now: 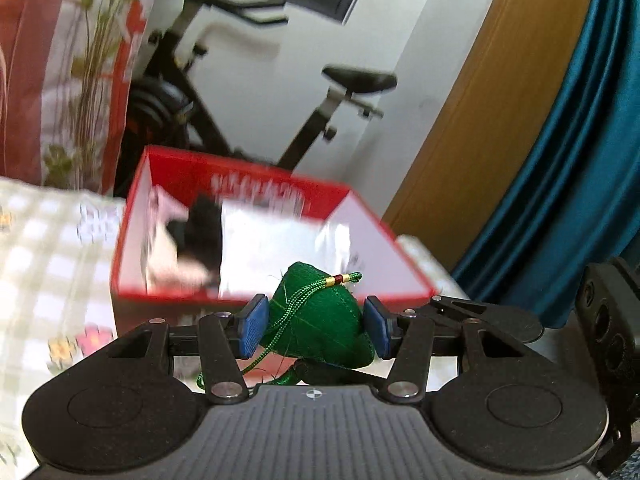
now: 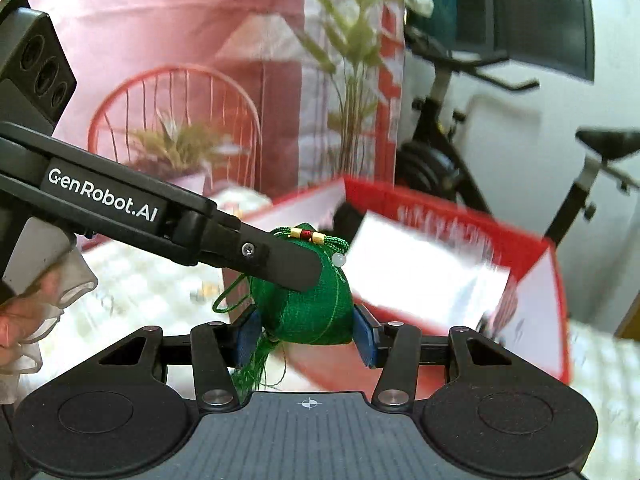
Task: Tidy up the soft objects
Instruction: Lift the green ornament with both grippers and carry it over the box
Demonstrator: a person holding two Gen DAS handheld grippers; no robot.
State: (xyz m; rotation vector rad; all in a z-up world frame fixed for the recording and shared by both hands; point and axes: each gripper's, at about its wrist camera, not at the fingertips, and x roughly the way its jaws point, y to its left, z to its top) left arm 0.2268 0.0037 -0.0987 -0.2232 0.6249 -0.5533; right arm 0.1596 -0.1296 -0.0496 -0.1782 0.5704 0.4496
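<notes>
Gripping from both sides, the left gripper (image 1: pixel 316 324) has its two blue pads pressed against a green stuffed sachet (image 1: pixel 320 320) shaped like a small pyramid; the right gripper (image 2: pixel 306 334) is clamped on the same green stuffed sachet (image 2: pixel 308 304), its pads squeezing the lower flanks while the other tool's black finger lies across the upper part in the right wrist view; the sachet is held above the table, just in front of the near wall of the red box (image 1: pixel 132 240), which serves as the landmark; a green cord (image 1: pixel 296 304) with gold and red beads runs over the sachet's top, a small pale bead (image 2: pixel 339 259) hangs at its side, and a green tassel (image 2: pixel 256 368) dangles beneath it; inside the red box lie a white card or packet (image 1: pixel 272 248) and something black and white (image 1: pixel 200 236), too blurred to name; the box stands on a checked tablecloth (image 1: pixel 48 264); behind the box stands an exercise bike (image 1: pixel 344 92), to the box's left hangs a red-and-pink printed backdrop (image 2: pixel 168 40) with plants, and to its right a teal curtain (image 1: pixel 580 160); a person's hand (image 2: pixel 24 312) shows at the edge of the right wrist view, holding the left tool's handle.
</notes>
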